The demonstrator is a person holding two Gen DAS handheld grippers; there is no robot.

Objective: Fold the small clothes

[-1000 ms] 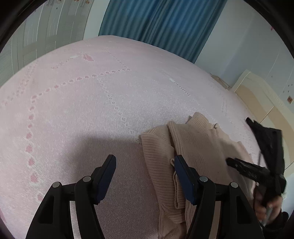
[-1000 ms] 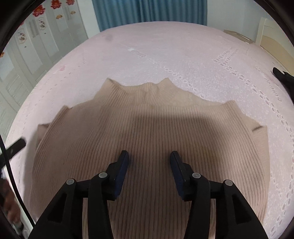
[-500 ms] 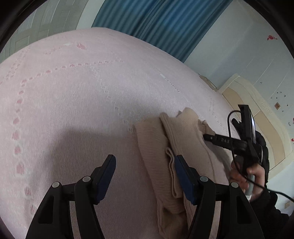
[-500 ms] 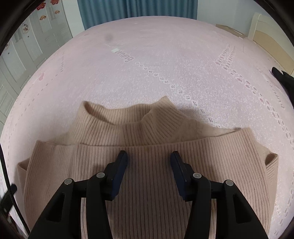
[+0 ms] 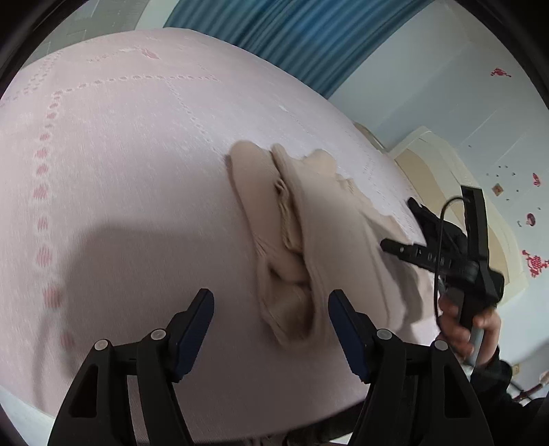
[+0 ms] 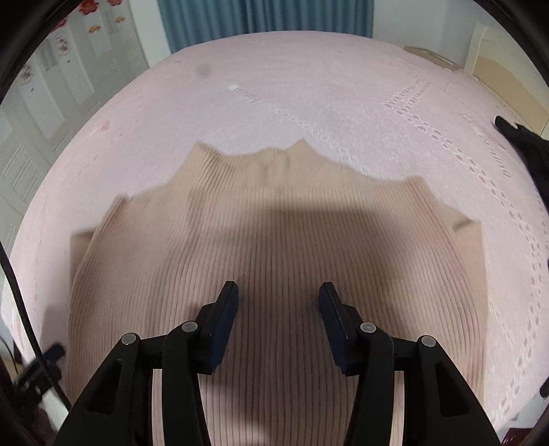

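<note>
A beige ribbed sweater (image 6: 274,247) lies on the pink bedspread (image 6: 308,85), collar pointing away from me, sleeves tucked at its sides. My right gripper (image 6: 278,295) is open and empty, hovering over the sweater's middle. In the left wrist view the sweater (image 5: 308,233) appears bunched in folds along its left side. My left gripper (image 5: 271,305) is open and empty, above the sweater's near left edge. The right gripper (image 5: 446,254) shows there at the right, held in a hand.
The pink bedspread (image 5: 120,154) extends wide to the left. Blue curtains (image 5: 291,31) hang behind the bed. A cream headboard (image 5: 456,178) stands at the right. A black object (image 6: 525,144) lies at the bed's right edge. White cupboard doors (image 6: 51,85) stand at the left.
The left gripper has pulled back toward the bed's near edge. The right gripper has moved back from the collar to over the sweater's middle. Both stay open.
</note>
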